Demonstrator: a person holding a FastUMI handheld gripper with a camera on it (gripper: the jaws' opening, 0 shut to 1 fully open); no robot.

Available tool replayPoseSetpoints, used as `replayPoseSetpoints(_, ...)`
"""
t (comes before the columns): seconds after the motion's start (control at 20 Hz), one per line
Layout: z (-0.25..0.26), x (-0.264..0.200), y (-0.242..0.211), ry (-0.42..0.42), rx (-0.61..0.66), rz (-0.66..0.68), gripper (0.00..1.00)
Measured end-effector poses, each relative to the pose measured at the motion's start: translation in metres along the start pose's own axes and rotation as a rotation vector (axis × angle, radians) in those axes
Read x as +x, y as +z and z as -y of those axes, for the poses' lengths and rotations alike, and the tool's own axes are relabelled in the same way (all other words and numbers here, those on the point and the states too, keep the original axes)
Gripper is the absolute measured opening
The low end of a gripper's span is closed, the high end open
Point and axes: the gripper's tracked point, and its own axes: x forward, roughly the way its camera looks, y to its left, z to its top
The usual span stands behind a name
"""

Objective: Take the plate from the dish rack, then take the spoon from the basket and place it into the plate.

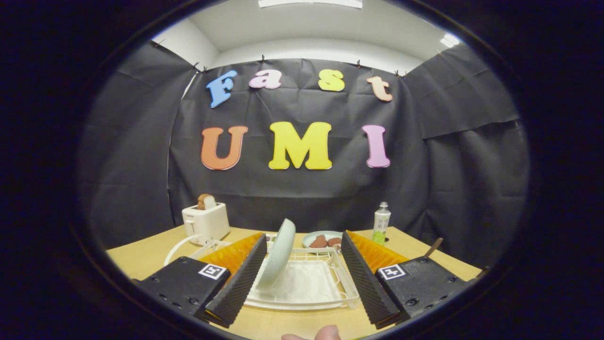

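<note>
My gripper [298, 278] is spread wide open, holding nothing. Between my fingers stands the plate [278, 255], propped on edge and tilted in the white dish rack [347, 288], close to my left finger. Each finger mount carries a square black-and-white marker, no readable writing. Beyond the rack sit a dish of reddish food [323, 241], a bottle [381, 223] whose label is too small to read, and a white toaster [206, 223] with bread in it, on the wooden table [141, 257].

The tongs [299, 278] are showing ridged inner faces, small screws, and a square marker on each block, fingers standing wide apart.
</note>
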Motion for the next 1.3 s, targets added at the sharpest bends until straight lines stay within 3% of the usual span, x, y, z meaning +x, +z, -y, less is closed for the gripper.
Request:
replayPoseSetpoints(0.2,-0.022,0.041,-0.015,0.024,0.010,-0.081,1.00)
replayPoseSetpoints(0.65,-0.029,0.088,-0.039,-0.012,0.032,-0.180,1.00)
replayPoseSetpoints(0.85,-0.027,0.097,-0.039,-0.046,0.052,-0.184,0.86)
replayPoseSetpoints(1.2,-0.016,0.098,-0.038,-0.147,0.086,-0.194,0.39)
replayPoseSetpoints(1.3,-0.017,0.096,-0.029,-0.170,0.081,-0.186,0.35)
